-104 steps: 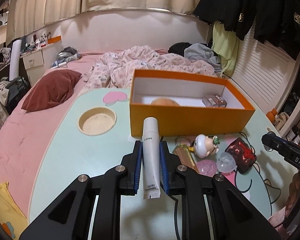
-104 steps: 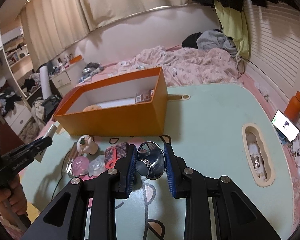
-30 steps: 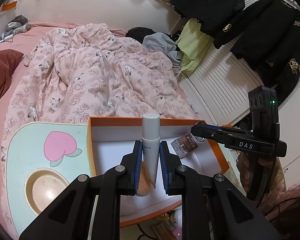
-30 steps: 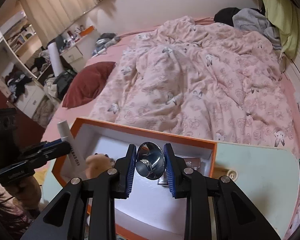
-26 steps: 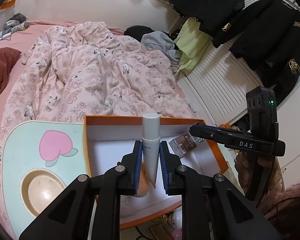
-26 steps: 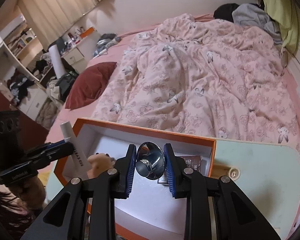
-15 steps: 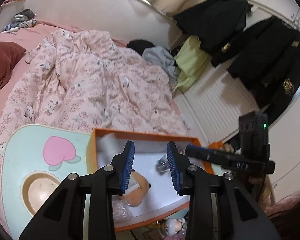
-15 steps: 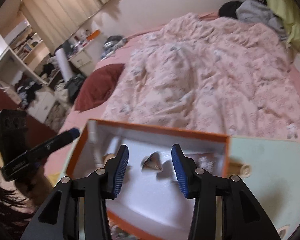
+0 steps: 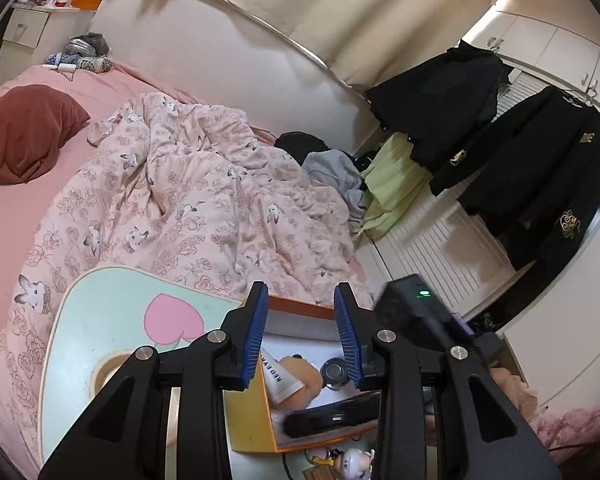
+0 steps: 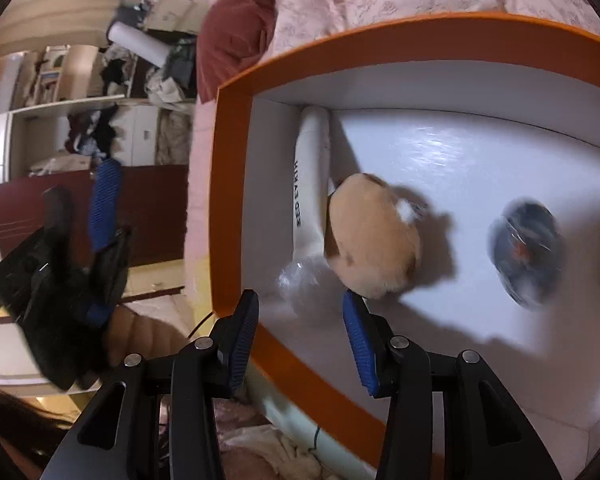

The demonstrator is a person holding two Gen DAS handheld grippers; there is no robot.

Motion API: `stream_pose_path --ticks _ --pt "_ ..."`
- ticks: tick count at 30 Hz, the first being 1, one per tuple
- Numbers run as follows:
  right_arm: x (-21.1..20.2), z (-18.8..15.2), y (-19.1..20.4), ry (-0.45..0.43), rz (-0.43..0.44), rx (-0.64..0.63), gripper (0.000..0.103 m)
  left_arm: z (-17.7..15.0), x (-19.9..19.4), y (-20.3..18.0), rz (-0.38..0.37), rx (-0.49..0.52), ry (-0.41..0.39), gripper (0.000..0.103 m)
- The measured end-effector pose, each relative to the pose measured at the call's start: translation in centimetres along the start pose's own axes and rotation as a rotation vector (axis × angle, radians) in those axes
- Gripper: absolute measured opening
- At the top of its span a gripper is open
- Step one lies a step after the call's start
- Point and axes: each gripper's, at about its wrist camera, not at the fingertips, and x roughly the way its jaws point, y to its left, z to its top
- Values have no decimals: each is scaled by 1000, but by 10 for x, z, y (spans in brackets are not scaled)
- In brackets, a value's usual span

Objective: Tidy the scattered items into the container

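Evidently both deliveries have just been made. The left gripper [image 9: 301, 328], which pinched a white tube a second ago, has opened its jaws within that second and now stands spread with nothing between the blue pads; the white tube [image 10: 310, 184] lies inside the orange box [image 10: 232, 184], along its left wall, touching the tan plush toy [image 10: 374, 240] beside it. The right gripper [image 10: 302, 332], which then carried a shiny metal cup, has likewise just parted its jaws and is empty, angled down over the near-left corner of the box; the metal cup [image 10: 526, 254] rests on the white floor of the box, apart from the plush toy and blurred, so whether it has settled cannot be told. The left wrist view confirms the same contents: tube [image 9: 278, 376], plush toy [image 9: 300, 372] and cup [image 9: 334, 370] all within the box walls [image 9: 252, 428]. A clear crinkled wrapper [image 10: 300, 280] also sits near the tube's lower end. In my judgement two items are now accounted for and the task is only partly complete: a small figurine [image 9: 352, 460] stands on the table [image 9: 100, 320] outside the box's near wall, with other oddments beside it cut off by the frame edge. Both claws are free for the next pickup.
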Motion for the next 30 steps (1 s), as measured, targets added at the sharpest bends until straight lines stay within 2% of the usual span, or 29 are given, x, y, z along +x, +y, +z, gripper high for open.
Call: stream_pose_path --ticks 1,2,7,9,11,13,15,18,21,25,27,30 --pt "5 2 2 9 -14 -1 39 1 -3 1 -6 -1 -8 36" --pt "13 3 5 26 -43 -13 27 1 -5 2 -13 -4 -15 36" --pt "11 -2 17 -26 -86 -65 25 -2 -12 1 -34 -5 -30 36" --pt "-1 -10 18 -69 -60 -73 25 -3 -13 -1 -29 3 -33 36" --pt "-26 -26 20 -165 -20 -92 25 -3 -14 -2 -33 5 -33 36" --pt "-52 -45 26 -265 -14 -150 25 -4 -16 -3 -34 12 -36 36" --pt "-64 -68 31 -304 -12 -216 25 -5 -16 -7 -24 30 -36 36" --pt "-62 -111 29 -299 -46 -263 25 -8 -17 -12 -13 47 -34 36" --pt "-51 -152 3 -288 -95 -247 25 -15 -16 -17 -17 52 -23 36" --pt "-35 -178 -21 -270 -124 -230 27 -33 -17 -29 -10 77 5 36" --pt "-31 -187 -24 -273 -188 -250 27 -43 -21 -36 9 95 -3 36" --pt "-31 -198 -23 -331 -264 -294 28 -60 -27 -46 50 136 0 36"
